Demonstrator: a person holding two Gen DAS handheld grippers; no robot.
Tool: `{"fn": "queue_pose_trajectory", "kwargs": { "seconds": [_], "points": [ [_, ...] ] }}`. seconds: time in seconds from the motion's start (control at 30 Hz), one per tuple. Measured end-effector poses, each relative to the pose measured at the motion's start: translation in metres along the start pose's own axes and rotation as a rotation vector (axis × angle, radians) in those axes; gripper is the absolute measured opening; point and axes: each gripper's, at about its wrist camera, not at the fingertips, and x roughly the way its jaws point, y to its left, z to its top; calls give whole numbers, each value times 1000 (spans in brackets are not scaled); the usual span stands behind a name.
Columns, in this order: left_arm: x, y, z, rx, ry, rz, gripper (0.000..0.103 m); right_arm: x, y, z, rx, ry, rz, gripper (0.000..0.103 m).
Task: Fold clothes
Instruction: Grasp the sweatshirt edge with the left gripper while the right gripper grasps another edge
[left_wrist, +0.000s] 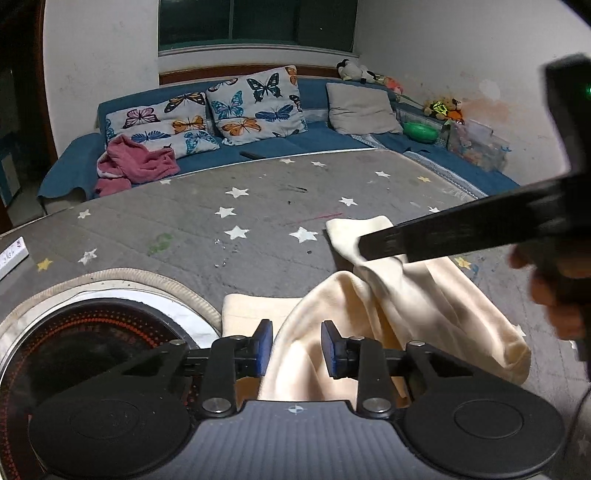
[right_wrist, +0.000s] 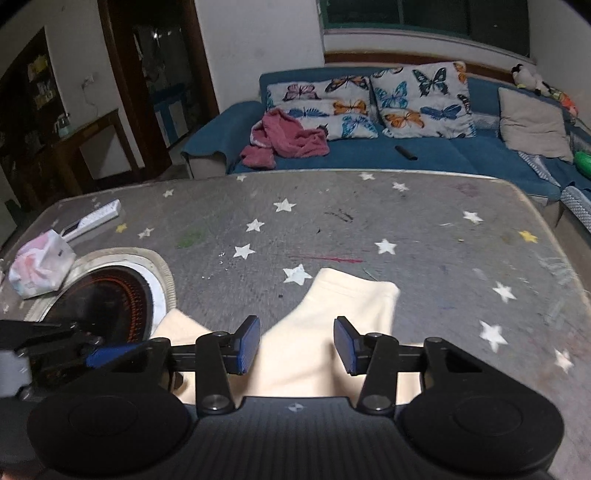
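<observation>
A cream garment (left_wrist: 406, 306) lies rumpled on the grey star-patterned table (left_wrist: 221, 221). My left gripper (left_wrist: 297, 345) is open, its blue pads either side of a raised fold of the cloth. In the left wrist view the right gripper's black body (left_wrist: 461, 232) reaches in from the right over the garment's far corner. In the right wrist view my right gripper (right_wrist: 297, 343) is open above the cream garment (right_wrist: 332, 332), which lies flatter there. The left gripper's blue pad (right_wrist: 110, 354) shows at the lower left.
A round black induction hob (left_wrist: 74, 332) is set into the table at the left (right_wrist: 110, 299). A tissue pack (right_wrist: 40, 266) and a white power strip (right_wrist: 96, 218) lie at the table's left. A blue sofa (right_wrist: 369, 155) with butterfly cushions and a pink garment (right_wrist: 288, 140) stands behind.
</observation>
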Motion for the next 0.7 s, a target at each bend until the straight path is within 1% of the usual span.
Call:
{"fn": "queue_pose_trajectory", "kwargs": {
  "seconds": [0.17,0.27,0.33,0.37,0.4,0.43,0.47,0.5,0.63,0.7],
  "points": [
    [2,3,1,16,-8,-37,33,35,2,5,-19,58,-14,44],
    [7,2,2,27,-5,-48,33,45,3,2,-39,78,-29,37],
    [12,2,2,28,2,-57,32,44,3,-1,-63,74,-41,24],
    [14,2,2,28,8,-61,32,43,2,-2,-75,72,-47,22],
    [15,1,1,28,8,-60,25,41,2,-3,-86,70,-53,18],
    [16,1,0,28,9,-60,16,40,2,-4,-95,66,-59,14],
    [17,0,-1,27,10,-60,12,37,1,-5,-98,59,-64,13],
    [14,0,-2,23,1,-53,8,34,0,-6,-101,52,-70,10],
    [4,1,-4,6,-33,-24,5,13,-3,-8,-125,-1,-99,6],
    [-6,2,-3,-2,-55,-9,5,-1,-3,-9,-139,-32,-113,5]
  ]
}}
